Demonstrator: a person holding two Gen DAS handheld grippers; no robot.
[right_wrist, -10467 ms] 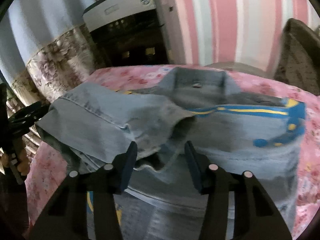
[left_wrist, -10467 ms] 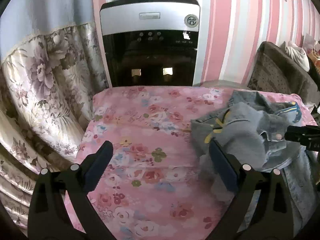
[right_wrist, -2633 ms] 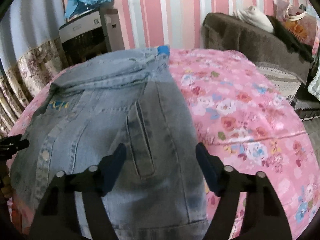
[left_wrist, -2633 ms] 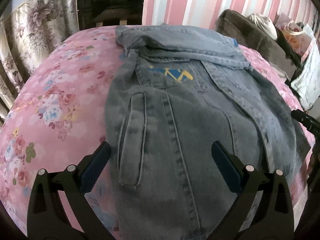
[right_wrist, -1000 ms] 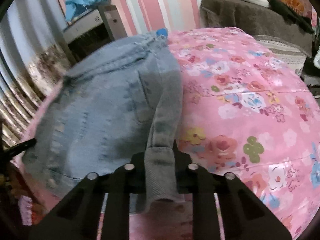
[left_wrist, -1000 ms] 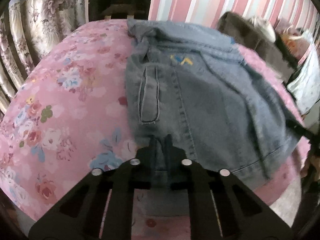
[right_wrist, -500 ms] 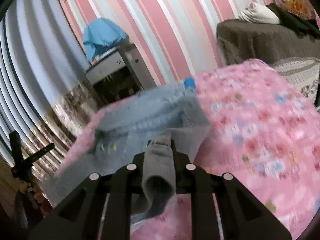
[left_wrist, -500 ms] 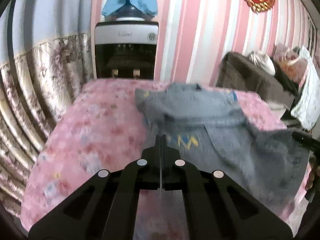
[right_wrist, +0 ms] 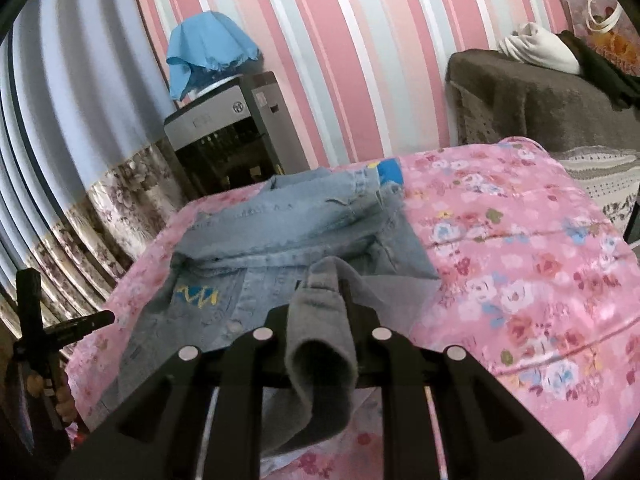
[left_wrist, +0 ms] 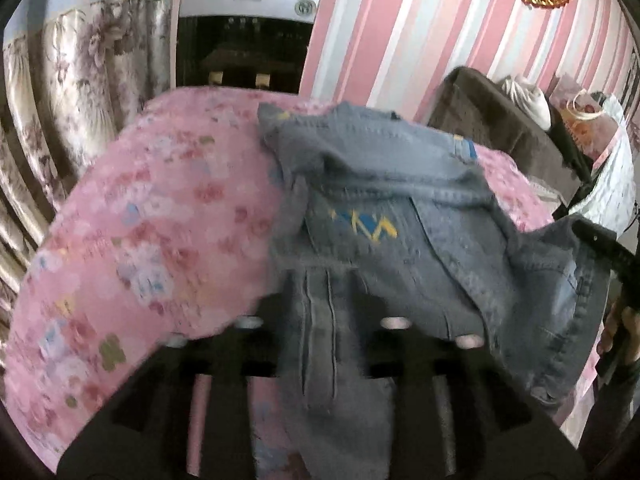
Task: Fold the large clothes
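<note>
On the pink floral bedspread [right_wrist: 520, 280] ahead of both grippers lies the denim jacket [right_wrist: 280, 232] — left gripper [left_wrist: 320, 312] and right gripper [right_wrist: 320, 308] each clamp its hem — so carry both corners forward level, evenly, toward the collar.

- The left gripper [left_wrist: 320, 320] has its jaws closed on the hem of the denim jacket [left_wrist: 400, 232], lifted off the bed.
- The jacket drapes back onto the pink floral bedspread [left_wrist: 140, 232].
- The right gripper [left_wrist: 612, 248] holds the jacket's far corner at the frame's right edge.
- A water dispenser [left_wrist: 244, 32] stands behind the bed, beside a floral curtain [left_wrist: 80, 80].
</note>
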